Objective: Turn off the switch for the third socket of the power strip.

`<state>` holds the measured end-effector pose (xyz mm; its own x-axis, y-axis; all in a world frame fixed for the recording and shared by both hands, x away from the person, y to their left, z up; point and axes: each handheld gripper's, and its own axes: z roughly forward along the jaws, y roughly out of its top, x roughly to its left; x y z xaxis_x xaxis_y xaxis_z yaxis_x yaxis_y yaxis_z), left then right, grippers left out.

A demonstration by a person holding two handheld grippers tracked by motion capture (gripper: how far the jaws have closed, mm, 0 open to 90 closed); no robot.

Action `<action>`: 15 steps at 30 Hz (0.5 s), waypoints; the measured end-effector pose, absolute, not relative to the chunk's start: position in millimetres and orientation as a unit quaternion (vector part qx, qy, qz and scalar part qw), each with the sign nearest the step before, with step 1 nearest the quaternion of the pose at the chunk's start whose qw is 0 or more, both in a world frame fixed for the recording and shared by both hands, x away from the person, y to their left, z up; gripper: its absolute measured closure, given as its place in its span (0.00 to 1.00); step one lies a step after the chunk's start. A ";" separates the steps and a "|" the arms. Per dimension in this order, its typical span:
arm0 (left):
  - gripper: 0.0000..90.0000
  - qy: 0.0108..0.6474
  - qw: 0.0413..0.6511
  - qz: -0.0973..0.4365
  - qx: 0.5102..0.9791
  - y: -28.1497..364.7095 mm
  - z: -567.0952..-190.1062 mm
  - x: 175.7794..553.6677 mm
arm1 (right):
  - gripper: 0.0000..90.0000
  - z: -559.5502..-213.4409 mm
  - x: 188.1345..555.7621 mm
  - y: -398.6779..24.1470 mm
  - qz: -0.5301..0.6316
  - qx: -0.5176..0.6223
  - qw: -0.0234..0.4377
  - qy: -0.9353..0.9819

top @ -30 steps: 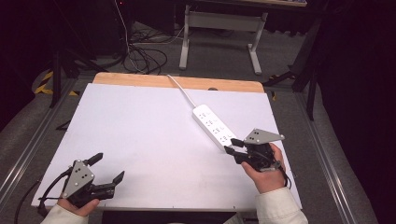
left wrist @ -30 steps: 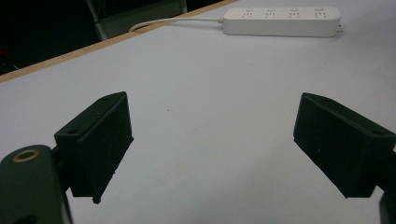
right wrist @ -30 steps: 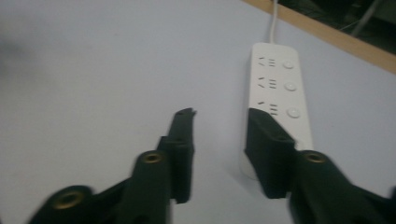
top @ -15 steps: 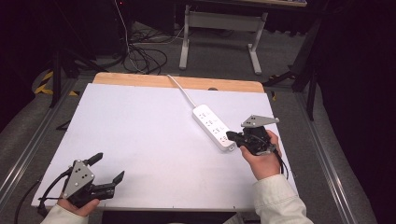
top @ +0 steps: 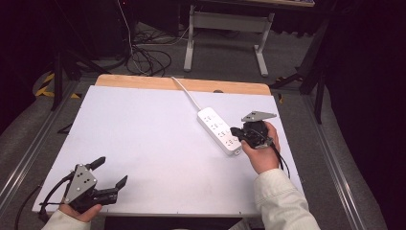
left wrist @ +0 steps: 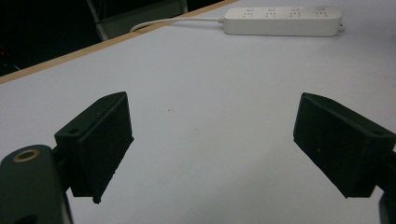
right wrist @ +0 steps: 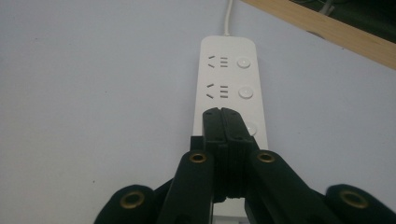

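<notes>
At the near left corner of the white table top (top: pixel 158 143), the left gripper (top: pixel 107 177) was held low over the surface, its jaws spread wide with nothing between them. In the left gripper view its two black pads (left wrist: pixel 100 140) stood well apart above bare table.

Farther off, on the right side of the table, the right gripper (top: pixel 234 132) was held in the person's right hand (top: pixel 261 151), its tip over the near end of the white power strip (top: pixel 219 130). Its jaws had just been closing and were now clenched together, pad against pad, with nothing caught between them. In the right gripper view the shut tip (right wrist: pixel 223 116) lay above the strip's top face, beside a round switch button (right wrist: pixel 252 128); whether it touched the strip could not be determined.

The power strip lay flat, running diagonally toward the far edge. Its white cable (top: pixel 184 93) ran from its far end across the wooden strip (top: pixel 143 82) bordering the table's far edge.
</notes>
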<state>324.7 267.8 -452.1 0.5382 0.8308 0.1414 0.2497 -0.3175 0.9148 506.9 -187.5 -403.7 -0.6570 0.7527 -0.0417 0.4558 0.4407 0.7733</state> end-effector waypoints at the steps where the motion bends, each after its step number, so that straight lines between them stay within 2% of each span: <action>1: 0.14 0.361 0.459 0.317 0.747 267.8 -452.1 324.6 | 1.00 -403.7 506.9 -187.5 0.382 0.366 0.194 0.826; 15: 0.14 0.362 0.460 0.315 0.747 268.0 -452.2 324.8 | 1.00 -424.4 536.9 -184.2 0.375 0.361 0.213 0.827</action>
<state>324.8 268.0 -452.2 0.5398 0.8305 0.1378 0.2509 -0.3150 0.9153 536.9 -184.2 -424.4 -0.6490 0.7563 -0.0823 0.4360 0.4584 0.7745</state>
